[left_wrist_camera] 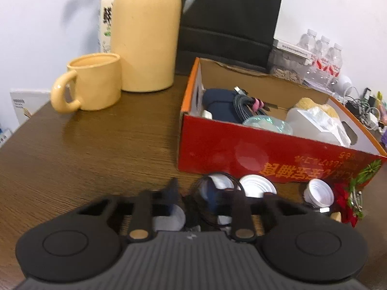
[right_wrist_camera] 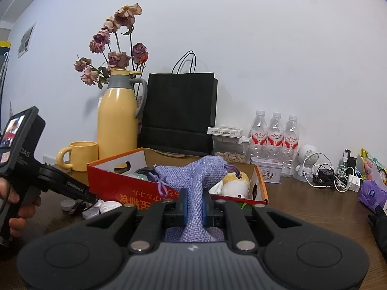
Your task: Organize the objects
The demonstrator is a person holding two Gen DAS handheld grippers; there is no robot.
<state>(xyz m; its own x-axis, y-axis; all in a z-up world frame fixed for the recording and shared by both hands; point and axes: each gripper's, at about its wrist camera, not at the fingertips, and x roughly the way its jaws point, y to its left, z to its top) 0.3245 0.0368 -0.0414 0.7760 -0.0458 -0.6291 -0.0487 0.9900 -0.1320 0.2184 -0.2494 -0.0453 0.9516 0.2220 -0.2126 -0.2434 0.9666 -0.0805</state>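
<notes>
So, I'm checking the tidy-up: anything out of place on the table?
Yes. Small white caps lie loose on the table before the red box, with a sprig of red flowers beside them. The right gripper holds a purple pouch, not yet boxed.

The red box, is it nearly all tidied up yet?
Partly. The red box already holds a coiled cable, a plush toy and more. The right gripper is shut on a purple pouch in front of the box. The left gripper is down among the white caps still lying on the table.
</notes>
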